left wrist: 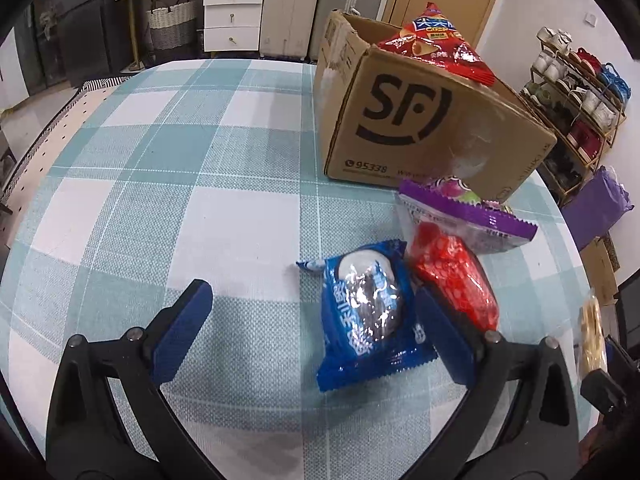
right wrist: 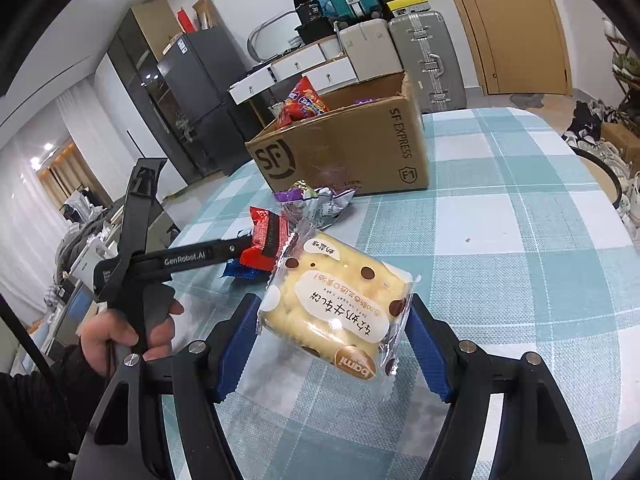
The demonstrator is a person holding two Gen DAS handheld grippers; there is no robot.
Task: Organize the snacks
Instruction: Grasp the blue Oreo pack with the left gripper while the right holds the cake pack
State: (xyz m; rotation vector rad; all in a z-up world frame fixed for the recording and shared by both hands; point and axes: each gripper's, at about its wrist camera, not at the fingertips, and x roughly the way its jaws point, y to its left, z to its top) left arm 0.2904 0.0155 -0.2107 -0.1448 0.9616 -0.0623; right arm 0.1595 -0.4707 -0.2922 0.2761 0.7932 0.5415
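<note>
While the right gripper [right wrist: 334, 340] has its blue pads clamped on the yellow cake packet [right wrist: 336, 304] and holds it clear of the checked tablecloth [right wrist: 500, 280], the left gripper [left wrist: 312, 336] hangs with jaws wide apart over the blue snack packet [left wrist: 368, 316]. I would carry the cake level over the cardboard box [right wrist: 340, 152] rim before releasing. The left should centre on the blue packet, clear of the red packet [left wrist: 456, 276] touching it.

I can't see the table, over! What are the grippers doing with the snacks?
Right gripper shut on yellow cake pack. Left gripper open over blue snack. Box path clear.
</note>
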